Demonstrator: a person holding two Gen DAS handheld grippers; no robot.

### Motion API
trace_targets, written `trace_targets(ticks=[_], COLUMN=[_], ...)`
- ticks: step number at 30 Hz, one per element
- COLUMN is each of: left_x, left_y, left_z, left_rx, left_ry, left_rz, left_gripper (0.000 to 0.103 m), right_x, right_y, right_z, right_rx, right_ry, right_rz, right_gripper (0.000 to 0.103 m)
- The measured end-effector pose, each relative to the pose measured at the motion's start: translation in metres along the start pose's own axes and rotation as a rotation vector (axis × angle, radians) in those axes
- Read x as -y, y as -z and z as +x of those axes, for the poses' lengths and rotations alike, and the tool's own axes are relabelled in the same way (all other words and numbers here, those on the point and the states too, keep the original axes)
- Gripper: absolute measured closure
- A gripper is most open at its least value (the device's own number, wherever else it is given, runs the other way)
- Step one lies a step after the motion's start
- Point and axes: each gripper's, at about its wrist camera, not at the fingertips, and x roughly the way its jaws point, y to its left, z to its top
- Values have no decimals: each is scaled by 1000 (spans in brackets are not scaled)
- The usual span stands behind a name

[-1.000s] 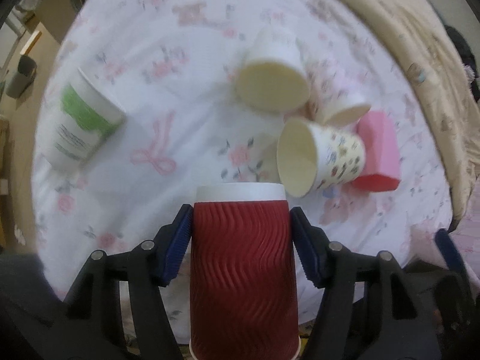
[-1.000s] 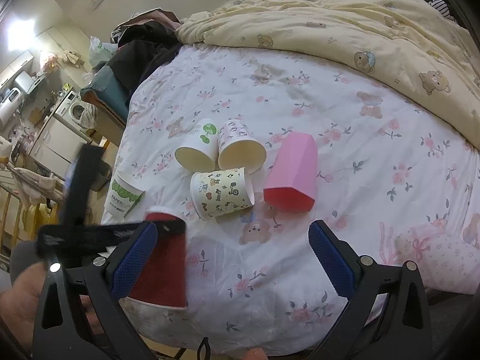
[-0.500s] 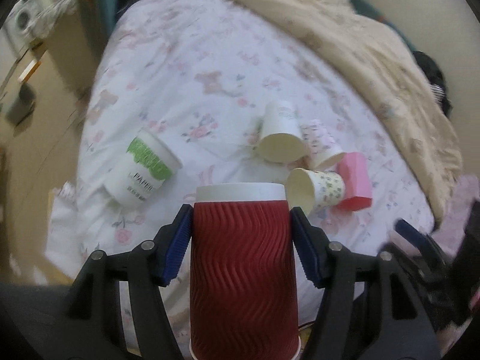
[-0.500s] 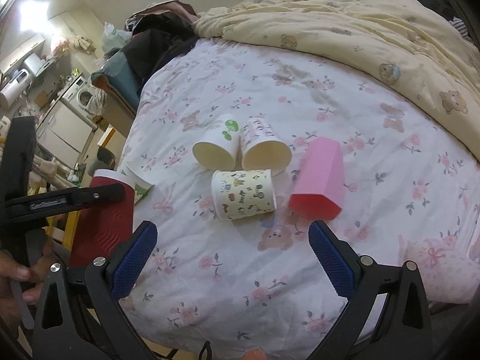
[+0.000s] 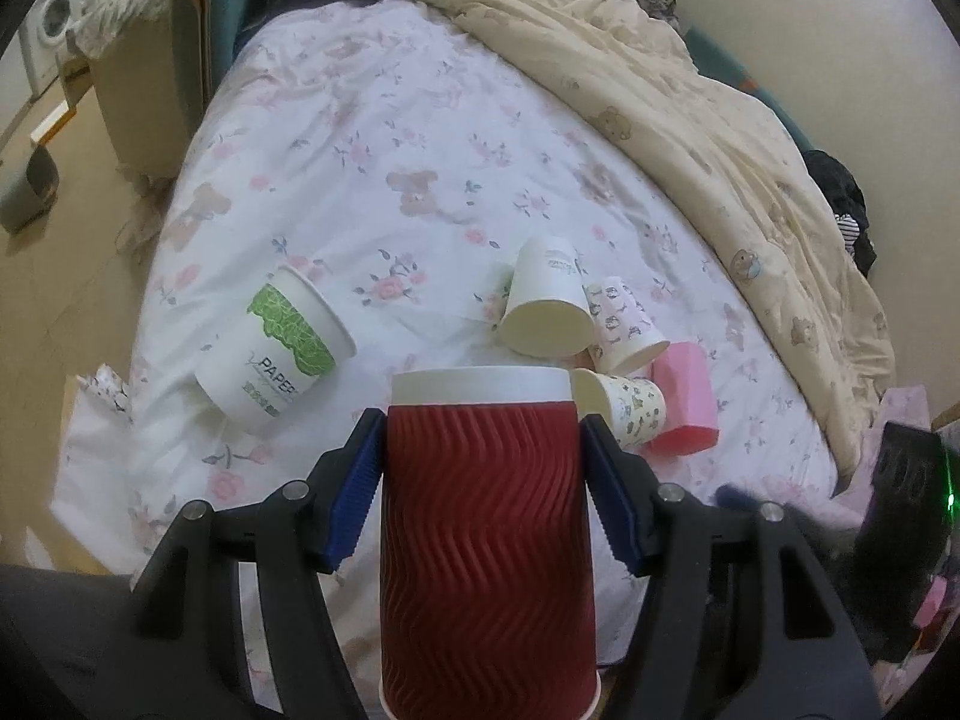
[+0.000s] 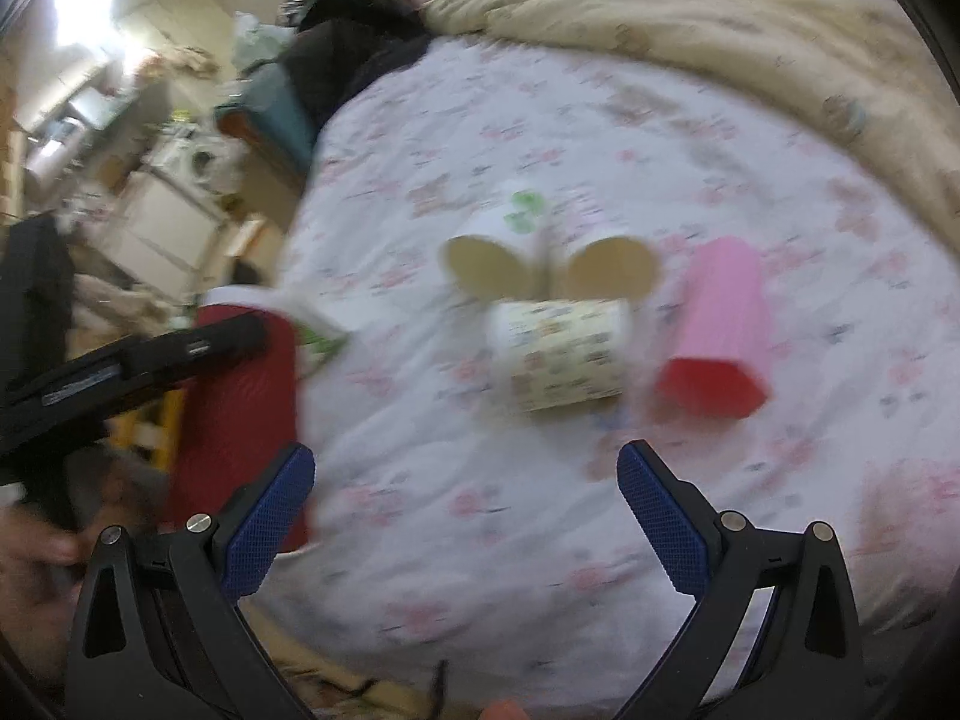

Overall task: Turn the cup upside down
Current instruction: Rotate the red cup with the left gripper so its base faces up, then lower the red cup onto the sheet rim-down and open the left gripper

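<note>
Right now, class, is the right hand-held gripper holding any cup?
No: the right hand-held gripper is open with only bedsheet between its blue pads, while the red cup sits off to the side.

Home bedroom prob., bed [image 5: 372, 120], quilt [image 5: 690, 108], washer [image 5: 51, 30]

A bed [image 5: 384, 120] with a white floral sheet and a rumpled cream quilt [image 5: 690, 102] stands against a pale wall [image 5: 798, 6], with beige floor [image 5: 54, 252] beside it, a washing machine [image 5: 51, 30] beyond, and a bright ceiling light [image 6: 81, 0].
</note>
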Motion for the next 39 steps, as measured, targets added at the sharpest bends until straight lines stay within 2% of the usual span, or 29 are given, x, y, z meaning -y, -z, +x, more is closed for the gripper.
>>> trace_targets(ticks=[4, 7, 15, 20, 23, 26, 30, 35, 39], left_x=[5, 10, 15, 21, 20, 16, 12, 18, 32], left_y=[-1, -1, -1, 2, 6, 7, 0, -13, -18], left_z=[1, -1, -10, -17, -19, -17, -18, -13, 4], left_rx=[6, 16, 25, 13, 13, 9, 50, 94, 127], left_ry=[12, 24, 68, 91, 86, 69, -17, -95, -179], left_rz=[23, 44, 55, 88, 91, 78, 74, 72, 104], left_gripper=[42, 42, 42, 43, 43, 43, 42, 42, 42], right_x=[-20, -34, -31, -15, -8, -12, -9, 17, 41], right_y=[6, 12, 17, 17, 14, 12, 7, -2, -4], right_z=[12, 21, 36, 48, 48, 43, 27, -8, -24], right_rx=[-66, -112, -172, -197, -203, -180, -113, 20, 64], right_ry=[-117, -141, -44, 120, 108, 124, 152, 219, 206], right_rz=[-56, -112, -119, -93, -56, -77, -67, 25, 123], right_gripper=[0, 0, 0, 0, 0, 0, 0, 0, 0])
